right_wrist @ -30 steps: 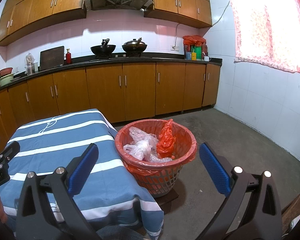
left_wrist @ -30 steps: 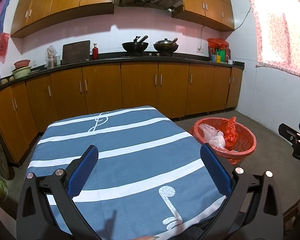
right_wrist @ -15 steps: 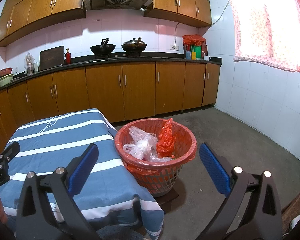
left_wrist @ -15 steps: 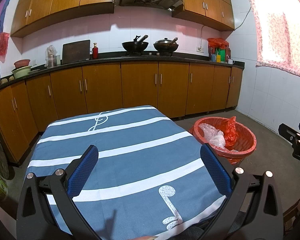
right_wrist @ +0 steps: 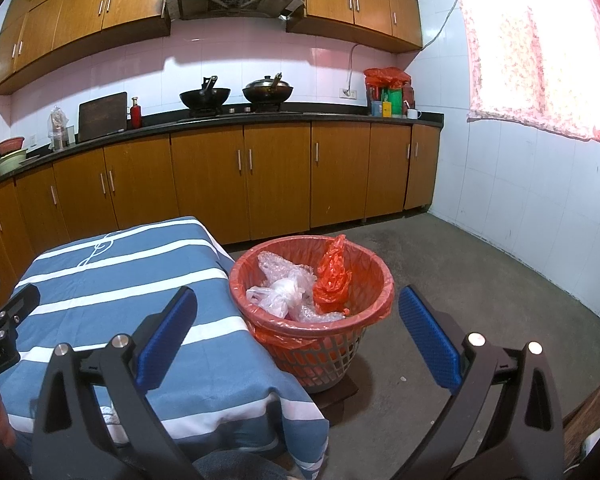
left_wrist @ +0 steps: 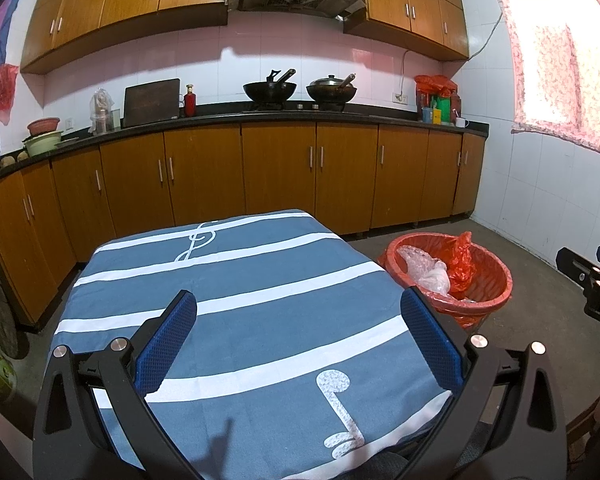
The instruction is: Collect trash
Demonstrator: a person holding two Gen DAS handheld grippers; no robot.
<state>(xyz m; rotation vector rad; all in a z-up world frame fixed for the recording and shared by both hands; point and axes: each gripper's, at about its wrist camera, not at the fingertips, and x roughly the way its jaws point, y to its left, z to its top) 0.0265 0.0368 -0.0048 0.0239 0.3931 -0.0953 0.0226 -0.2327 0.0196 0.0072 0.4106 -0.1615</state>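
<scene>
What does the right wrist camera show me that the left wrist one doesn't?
Only the right wrist view shows the bin's mesh wall, the dark board under it, and the cloth's draped corner. Only the left wrist view shows the white note print on the tablecloth and a red bag hanging on the left wall. Both show the striped tablecloth, the trash basket holding plastic bags, and open, empty fingers.

The trash basket [right_wrist: 312, 312] stands on the floor just right of the cloth-covered table [right_wrist: 112, 280]; kitchen cabinets [right_wrist: 240, 184] run behind both.
</scene>
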